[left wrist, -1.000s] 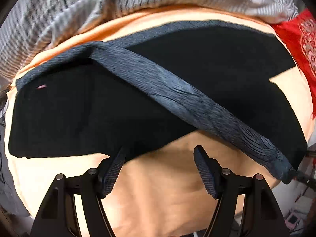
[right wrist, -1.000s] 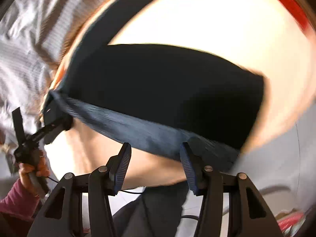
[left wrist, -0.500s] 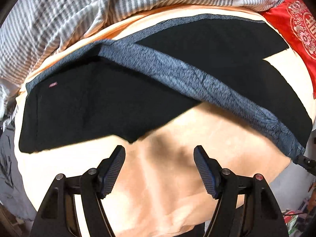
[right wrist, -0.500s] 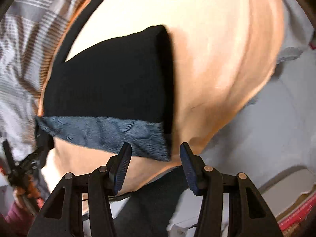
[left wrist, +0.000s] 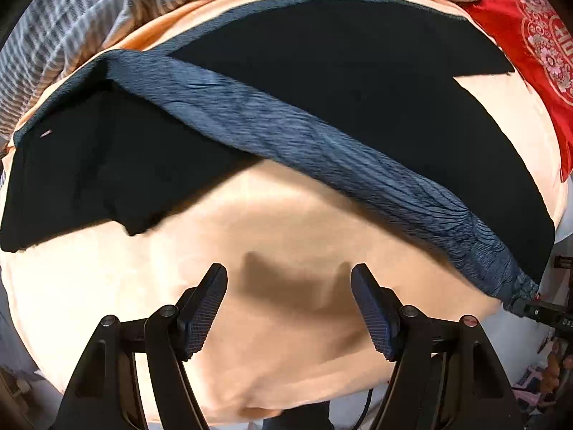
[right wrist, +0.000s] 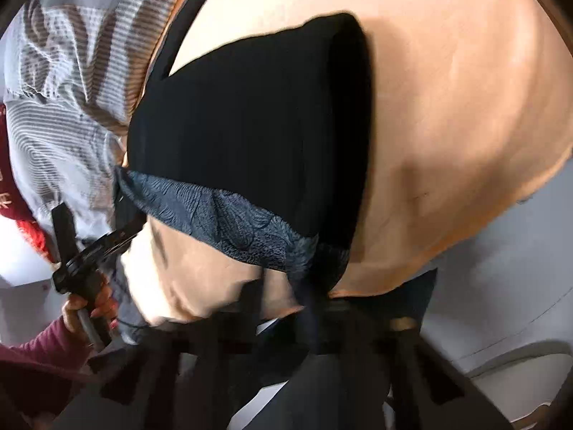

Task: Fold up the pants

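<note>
Black pants (left wrist: 358, 82) with a blue-grey waistband (left wrist: 322, 150) lie spread on a peach sheet (left wrist: 286, 222). My left gripper (left wrist: 288, 286) hangs open over bare sheet, nearer to me than the pants, with nothing between its fingers. In the right wrist view the pants (right wrist: 258, 125) lie folded, and the waistband (right wrist: 222, 218) crosses their near edge. My right gripper (right wrist: 311, 297) is blurred. Its jaws are closing tight on the waistband's near corner, and cloth bunches between them. The same grip (left wrist: 530, 308) shows at the waistband's right end. The left gripper (right wrist: 121, 231) stands by the waistband's far end.
A grey-and-white striped duvet (left wrist: 107, 10) is heaped along the far side of the bed. A red embroidered cushion (left wrist: 530, 46) lies at the far right. A hand with a maroon sleeve (right wrist: 86, 308) holds the left gripper. Grey floor (right wrist: 501, 286) runs beside the bed.
My right gripper sank to the waistband's corner and went from open to shut on it. My left gripper drew back off the pants' edge to bare sheet, still open.
</note>
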A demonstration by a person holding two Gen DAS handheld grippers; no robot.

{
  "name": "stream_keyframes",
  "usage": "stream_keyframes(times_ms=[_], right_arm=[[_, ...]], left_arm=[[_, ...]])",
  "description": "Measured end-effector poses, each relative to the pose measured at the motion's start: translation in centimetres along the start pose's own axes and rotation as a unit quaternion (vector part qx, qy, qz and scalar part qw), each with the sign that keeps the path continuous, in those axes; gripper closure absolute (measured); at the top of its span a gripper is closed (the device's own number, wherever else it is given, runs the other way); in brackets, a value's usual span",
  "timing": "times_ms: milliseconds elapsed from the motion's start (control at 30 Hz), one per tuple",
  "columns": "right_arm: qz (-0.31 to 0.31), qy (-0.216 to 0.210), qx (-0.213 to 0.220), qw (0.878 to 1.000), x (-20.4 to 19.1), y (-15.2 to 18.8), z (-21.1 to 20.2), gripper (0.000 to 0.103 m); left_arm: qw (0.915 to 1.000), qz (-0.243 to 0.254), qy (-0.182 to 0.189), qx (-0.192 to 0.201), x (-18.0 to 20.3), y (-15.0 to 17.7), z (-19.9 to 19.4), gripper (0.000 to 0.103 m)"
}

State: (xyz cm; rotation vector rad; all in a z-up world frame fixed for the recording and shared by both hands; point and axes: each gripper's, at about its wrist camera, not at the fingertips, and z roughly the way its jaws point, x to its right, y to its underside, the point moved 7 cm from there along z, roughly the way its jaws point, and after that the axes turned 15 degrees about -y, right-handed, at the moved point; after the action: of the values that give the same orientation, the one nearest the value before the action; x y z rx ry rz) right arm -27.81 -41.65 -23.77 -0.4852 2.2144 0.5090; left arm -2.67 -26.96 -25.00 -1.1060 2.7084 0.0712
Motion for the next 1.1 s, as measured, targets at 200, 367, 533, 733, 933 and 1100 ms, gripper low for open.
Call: stream_keyframes(times_ms=[200,367,533,733,933,1100], right_arm=[[-0.018,-0.096,-0.024,0.995,-6.5,-2.2,-2.3,0.100],[-0.071,-0.141,-0.009,0.987,-14.2,-8.7,-4.5,0.100],[-0.126,-0.138,-0.011,0.982,-19.0,-17.0,-5.3,0.100],[-0.160,-0.097,-0.023,0.982,-21.2,-27.3,-3.1,0.100],[-0.174,-0.036,-0.020,0.984,-21.5,-36.1,0.0,0.100],[-0.133,0.010,-0.013,0.991,-17.9,-41.9,2.5,0.100]], left_arm=[[0.9997,-0.020,-0.008,-0.012,1.3,-0.3,-1.0,0.030],[0.9983,-0.052,-0.008,-0.024,1.8,-0.2,-1.9,0.030],[0.9961,-0.077,-0.003,-0.042,2.8,-1.9,-1.0,0.030],[0.9927,-0.119,0.014,-0.015,4.9,-8.4,-2.2,0.030],[0.9840,-0.174,0.012,0.036,3.8,-17.0,-3.5,0.030],[0.9786,-0.200,-0.009,0.047,3.3,-21.6,-2.9,0.030]])
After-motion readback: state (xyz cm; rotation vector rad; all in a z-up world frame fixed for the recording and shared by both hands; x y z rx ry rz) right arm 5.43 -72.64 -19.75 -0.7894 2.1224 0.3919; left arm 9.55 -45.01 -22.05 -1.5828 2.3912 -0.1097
